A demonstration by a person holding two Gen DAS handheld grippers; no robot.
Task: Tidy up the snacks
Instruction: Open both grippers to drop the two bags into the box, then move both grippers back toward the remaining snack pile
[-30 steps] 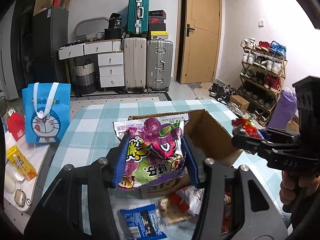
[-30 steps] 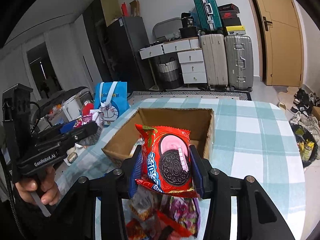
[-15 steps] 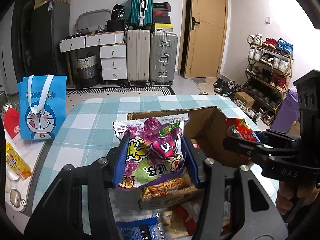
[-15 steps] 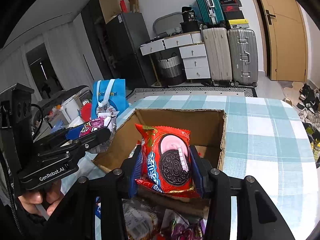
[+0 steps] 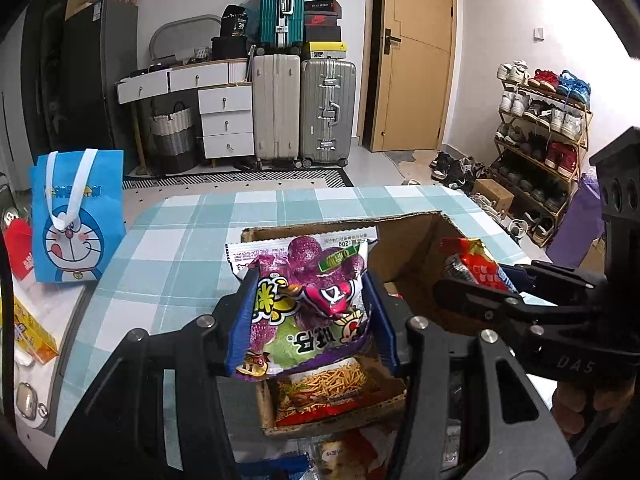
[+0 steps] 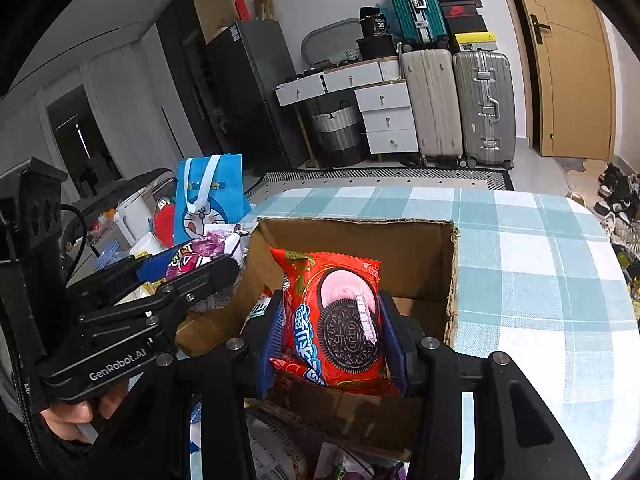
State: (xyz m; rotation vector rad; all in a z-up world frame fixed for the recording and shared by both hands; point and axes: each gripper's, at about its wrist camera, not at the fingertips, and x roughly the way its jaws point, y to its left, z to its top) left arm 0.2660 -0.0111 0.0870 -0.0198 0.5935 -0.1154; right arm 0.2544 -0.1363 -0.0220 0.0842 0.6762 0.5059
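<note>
Cardboard, brown and ragged along its cut rim, forms the open box [image 6: 352,228] that sits on a table under a teal-and-white checked tablecloth [image 6: 532,264]. Both grippers hang over its near end, each carrying a snack.

The left gripper [image 5: 310,314] has its blue-padded fingers [image 5: 242,316] clamped on a purple and green snack packet [image 5: 308,304], which stands upright between them with its white sealed top edge uppermost. From that gripper's camera the packet covers the box's left near part; just below it, inside the box, lies a packet printed with thin fried sticks [image 5: 332,384]. More wrapped snacks lie loose on the cloth in front of the box, partly hidden by the gripper's frame.

The right gripper [image 6: 332,330] is closed on a red Oreo packet [image 6: 340,320], held upright with the cookie picture facing the camera, above the near wall of the box. A person's hand [image 6: 80,412] grips the handle of the left tool at the lower left of that view.

Off the table's left edge stands a blue cartoon-cat tote bag [image 5: 76,216]. Against the far wall are white drawers [image 5: 226,120], two upright suitcases [image 5: 304,112] with a teal one [image 5: 280,8] on top, and a wooden door [image 5: 412,56]. A shoe rack [image 5: 540,140] lines the right wall.
</note>
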